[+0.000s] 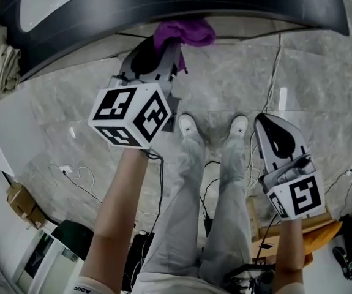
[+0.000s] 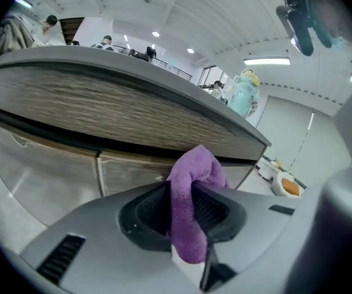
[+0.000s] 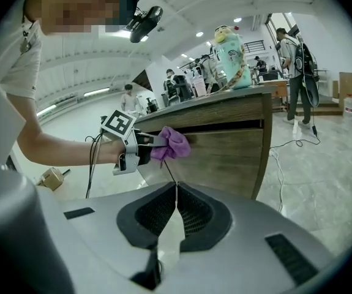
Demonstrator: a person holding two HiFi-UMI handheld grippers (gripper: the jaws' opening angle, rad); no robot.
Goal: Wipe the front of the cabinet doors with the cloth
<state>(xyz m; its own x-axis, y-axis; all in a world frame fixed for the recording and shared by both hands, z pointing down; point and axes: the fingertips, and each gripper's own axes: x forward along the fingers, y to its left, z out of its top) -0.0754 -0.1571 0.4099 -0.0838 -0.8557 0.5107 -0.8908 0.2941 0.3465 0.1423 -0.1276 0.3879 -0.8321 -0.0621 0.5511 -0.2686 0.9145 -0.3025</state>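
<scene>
A purple cloth (image 1: 183, 33) is bunched in my left gripper (image 1: 166, 48), which is shut on it and held out toward the cabinet. In the left gripper view the cloth (image 2: 191, 207) hangs between the jaws, close to the wood-grain cabinet doors (image 2: 133, 171) under the overhanging countertop (image 2: 114, 103). The right gripper view shows the cloth (image 3: 171, 143) near the cabinet door front (image 3: 224, 155); whether it touches I cannot tell. My right gripper (image 1: 272, 124) hangs low at my right side, shut and empty (image 3: 174, 192).
Cables (image 1: 78, 179) trail over the grey marble floor by my feet (image 1: 188, 124). A mint bottle-shaped figure (image 3: 231, 51) stands on the counter. People (image 3: 298, 72) stand at the far right in the right gripper view. A cardboard box (image 1: 22, 202) lies at the left.
</scene>
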